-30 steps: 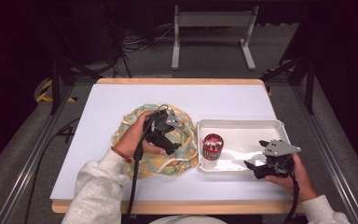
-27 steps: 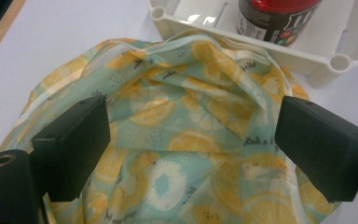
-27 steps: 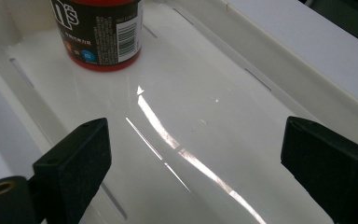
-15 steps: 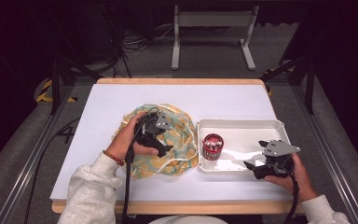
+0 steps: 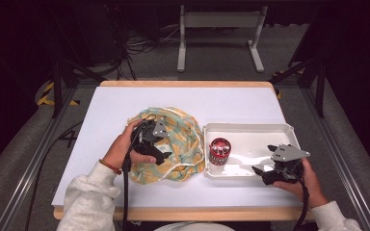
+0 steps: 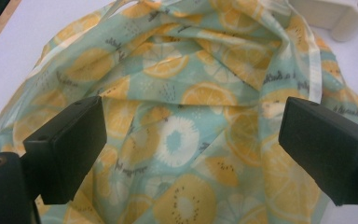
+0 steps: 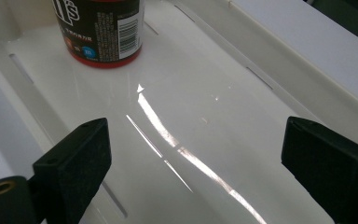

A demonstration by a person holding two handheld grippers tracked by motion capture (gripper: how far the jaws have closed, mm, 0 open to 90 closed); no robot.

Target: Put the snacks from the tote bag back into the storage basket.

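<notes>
While our left gripper [image 5: 162, 156] hovers wide over the cloth bag [image 5: 185, 139], jaws just opened, our right gripper [image 5: 260, 172] gapes beside it inside the tray [image 5: 250, 127].

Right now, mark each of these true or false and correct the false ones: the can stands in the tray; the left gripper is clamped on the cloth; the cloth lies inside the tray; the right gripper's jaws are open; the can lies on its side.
1. The can stands in the white tray: true.
2. The left gripper is clamped on the fruit-print cloth: false. Its jaws stand apart above the cloth, gripping nothing.
3. The cloth lies inside the tray: false. It lies on the table beside the tray.
4. The right gripper has open jaws: true, over the tray floor.
5. The can lies on its side: false. It stands upright.
</notes>
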